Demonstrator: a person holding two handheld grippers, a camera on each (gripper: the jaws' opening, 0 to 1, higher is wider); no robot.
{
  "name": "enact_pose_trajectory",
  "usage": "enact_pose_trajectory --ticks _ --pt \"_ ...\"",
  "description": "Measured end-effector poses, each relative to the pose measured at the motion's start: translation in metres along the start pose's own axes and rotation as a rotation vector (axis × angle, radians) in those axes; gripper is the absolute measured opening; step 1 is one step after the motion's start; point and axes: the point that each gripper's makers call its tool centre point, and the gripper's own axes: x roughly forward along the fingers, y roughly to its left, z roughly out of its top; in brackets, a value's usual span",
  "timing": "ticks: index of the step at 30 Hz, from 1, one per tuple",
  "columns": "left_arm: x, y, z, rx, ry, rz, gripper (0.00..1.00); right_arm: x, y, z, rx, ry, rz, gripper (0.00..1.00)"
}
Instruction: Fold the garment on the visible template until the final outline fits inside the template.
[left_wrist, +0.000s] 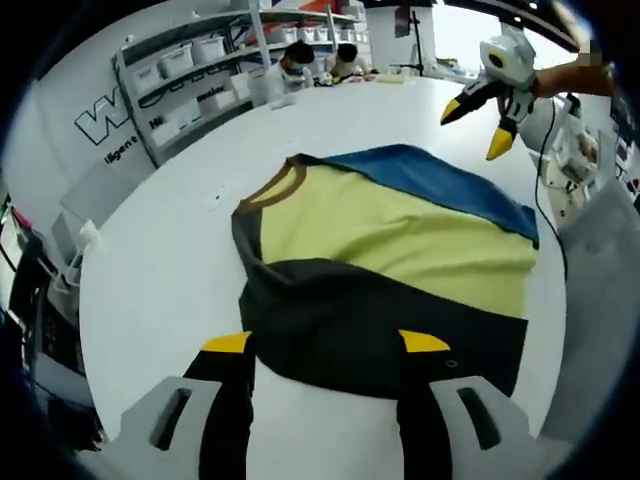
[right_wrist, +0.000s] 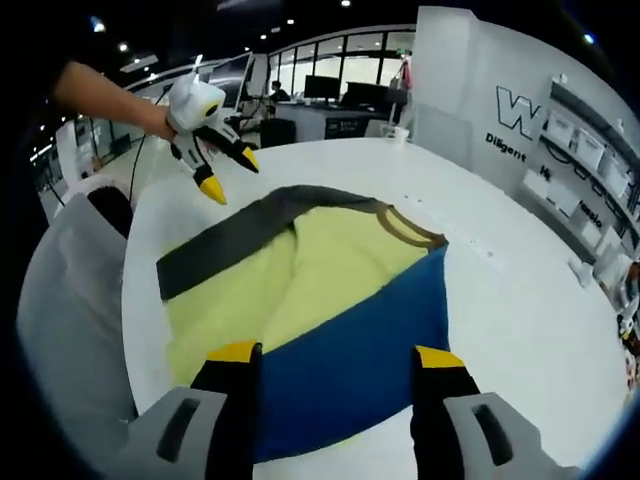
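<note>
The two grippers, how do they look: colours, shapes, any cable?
Each gripper has black jaws ending in yellow tips and a light grey body with slots. The left gripper and right gripper match. Seen from across, the body is white and rounded, and a dark cable hangs from the right one.

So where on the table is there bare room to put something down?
The white table is bare between the garment and the shelves, and past the collar toward the far edge. In the right gripper view, bare table lies beside the blue panel. The middle is crowded: the garment covers it.
</note>
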Motion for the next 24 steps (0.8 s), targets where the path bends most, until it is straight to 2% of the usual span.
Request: enact_pose_trajectory --ticks 5,8,13,15,19,24 --pt "-0.003 -0.009 -0.004 -0.015 -0.016 -0.003 0.76 0.000 0.011 0.000 0.011 -0.013 0.014 0.70" --pt "-0.001 -0.005 -0.007 -0.022 -0.025 0.003 0.83 -0.001 0.017 -0.003 0.011 -0.013 0.022 0.74" --pt "-0.003 -0.009 -0.003 -0.043 -0.056 -0.001 0.99 -0.003 0.024 -0.008 0.010 -0.010 0.011 0.85" --pt "-0.003 -0.015 -0.003 -0.037 -0.060 -0.003 0.99 -0.005 0.027 -0.009 0.004 -0.010 -0.004 0.91" --pt "-0.003 -0.030 -0.001 -0.021 -0.072 -0.026 0.99 -0.009 0.037 -0.012 -0.001 -0.015 0.001 0.89" --pt "0.001 -0.054 -0.007 0.008 -0.057 -0.073 0.99 -0.011 0.054 -0.026 -0.045 0.016 0.024 0.84"
